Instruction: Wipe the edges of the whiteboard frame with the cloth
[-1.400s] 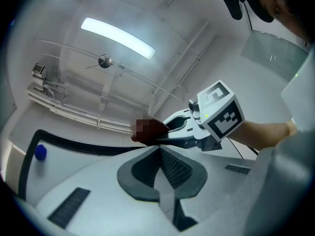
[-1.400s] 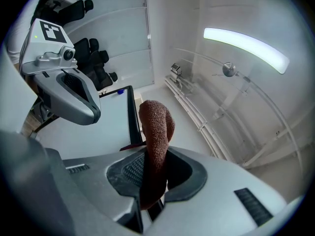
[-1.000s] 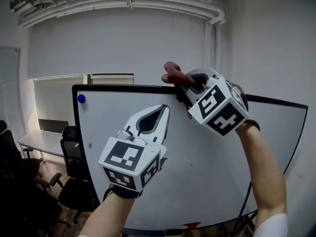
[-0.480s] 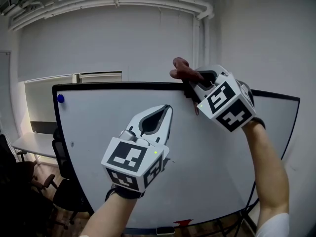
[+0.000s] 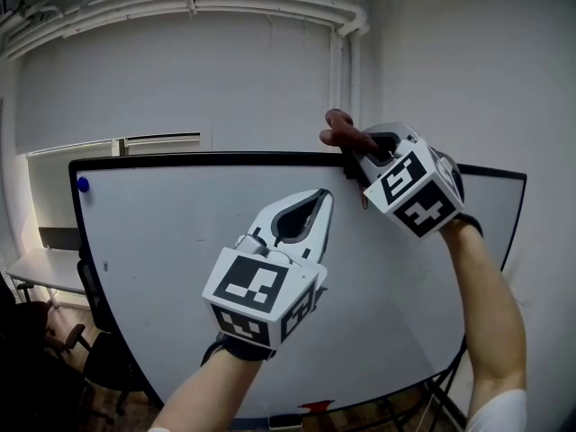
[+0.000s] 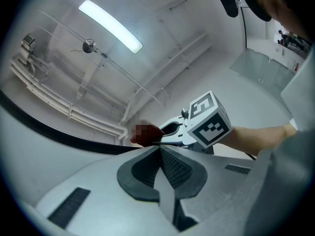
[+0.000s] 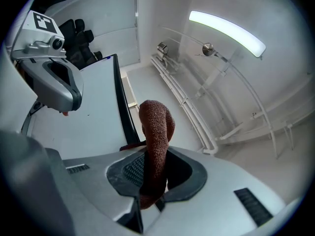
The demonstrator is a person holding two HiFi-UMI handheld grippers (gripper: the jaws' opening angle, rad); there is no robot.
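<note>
A whiteboard [image 5: 180, 241] with a black frame [image 5: 207, 159] fills the middle of the head view. My right gripper [image 5: 353, 148] is shut on a brown cloth [image 5: 340, 130], which rests on the frame's top edge right of centre. In the right gripper view the cloth [image 7: 155, 132] stands up between the jaws beside the frame [image 7: 122, 100]. My left gripper [image 5: 317, 201] hangs in front of the board face below the top edge, jaws shut with nothing in them. The left gripper view shows the frame [image 6: 49, 133] and the cloth [image 6: 145, 133].
A blue magnet [image 5: 83, 184] sits at the board's top left corner. White pipes [image 5: 198, 3] run along the wall above. A grey wall [image 5: 468, 70] stands close on the right. Office chairs [image 5: 36, 340] and a desk [image 5: 36, 268] are at lower left behind the board.
My right gripper and cloth have slid rightward along the top edge of the frame. The view has panned right, so the board's left corner shifted left. My left gripper has drifted slightly right.
</note>
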